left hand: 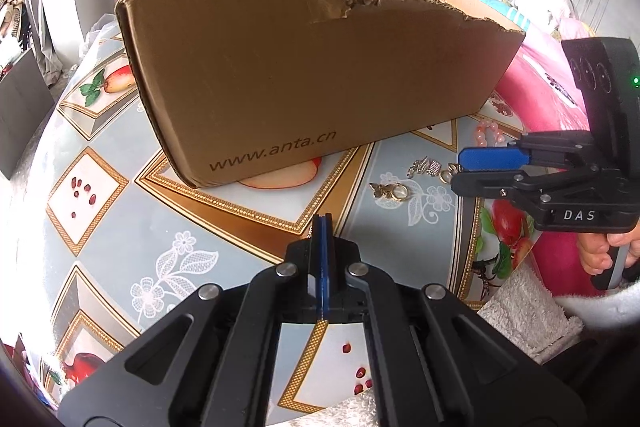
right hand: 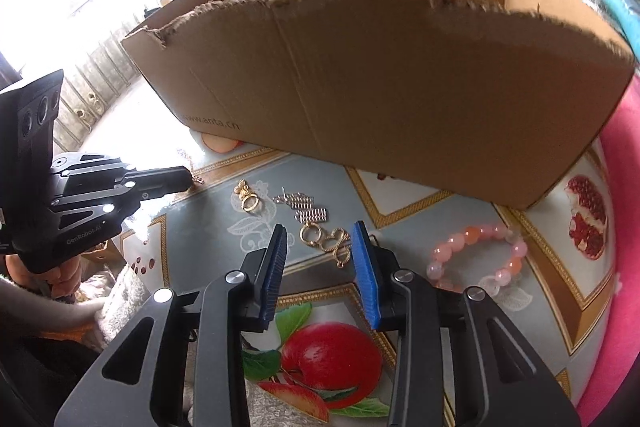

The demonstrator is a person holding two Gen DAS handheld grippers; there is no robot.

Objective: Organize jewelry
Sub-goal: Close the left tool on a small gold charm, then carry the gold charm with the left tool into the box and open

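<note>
Left hand-held gripper (left hand: 322, 223) pressed together and empty; right hand-held gripper (right hand: 320, 239) part spread over the jewelry.
Left wrist view: torn corrugated cardboard box (left hand: 304, 75) fills the centre on the glossy fruit-print bench (left hand: 120, 155); gold ring (left hand: 400, 191) lies right of centre. Right wrist view alone shows the ribbed blue pads (right hand: 362, 251) clearly, flanking twisted gold earrings (right hand: 336, 245) without touching; pink bead bracelet (right hand: 476, 255) at lower right.

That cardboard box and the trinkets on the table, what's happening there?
A person is sorting jewelry with a hand-held gripper in each hand. The right gripper hangs over gold earrings lying in front of the cardboard box, jaws apart and not gripping. The left gripper is shut and empty. A pink bead bracelet lies nearby on the table.
</note>
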